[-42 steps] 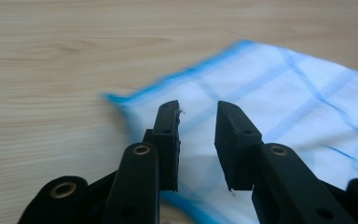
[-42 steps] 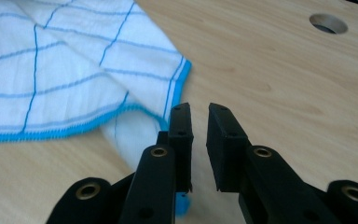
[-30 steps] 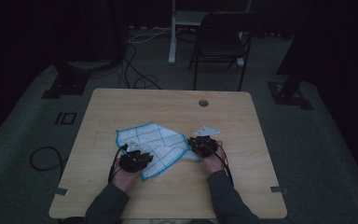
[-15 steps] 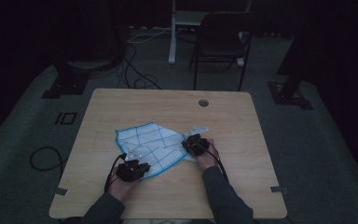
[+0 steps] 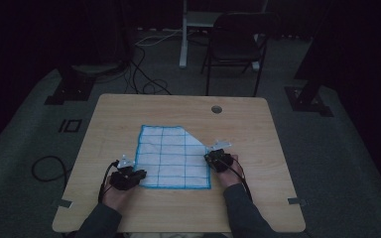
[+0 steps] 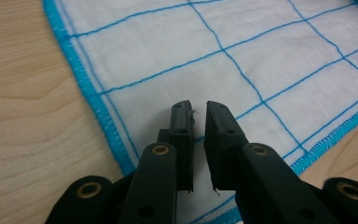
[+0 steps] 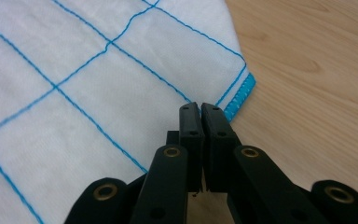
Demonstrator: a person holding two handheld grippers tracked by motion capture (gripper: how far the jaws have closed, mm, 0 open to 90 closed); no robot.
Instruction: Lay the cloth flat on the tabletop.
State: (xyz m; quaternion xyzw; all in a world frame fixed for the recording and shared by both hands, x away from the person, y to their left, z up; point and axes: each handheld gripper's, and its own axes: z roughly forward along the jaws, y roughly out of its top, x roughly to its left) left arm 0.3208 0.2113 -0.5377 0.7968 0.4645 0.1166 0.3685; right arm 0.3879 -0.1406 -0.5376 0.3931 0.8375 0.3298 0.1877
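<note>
A white cloth (image 5: 171, 158) with a blue grid and blue hem lies spread flat on the wooden table (image 5: 178, 106), its far right corner folded in. My left gripper (image 5: 138, 174) sits at the cloth's near left corner. In the left gripper view its jaws (image 6: 199, 109) have just been closing and stand a narrow gap apart over the flat cloth (image 6: 168, 46), with nothing pinched between them. My right gripper (image 5: 211, 157) is at the cloth's right edge. In the right gripper view its jaws (image 7: 200, 109) are shut together above the hem (image 7: 240, 95).
A round cable hole (image 5: 217, 109) sits near the table's far edge. Behind the table stand a dark folding chair (image 5: 235, 44) and a white post (image 5: 183, 34). Cables (image 5: 144, 79) and stand bases (image 5: 72, 89) lie on the dark floor. Bare wood (image 7: 317, 70) runs right of the cloth.
The cloth went from crumpled to spread flat. My left hand drew back toward the near left corner, and my right hand settled at the right edge.
</note>
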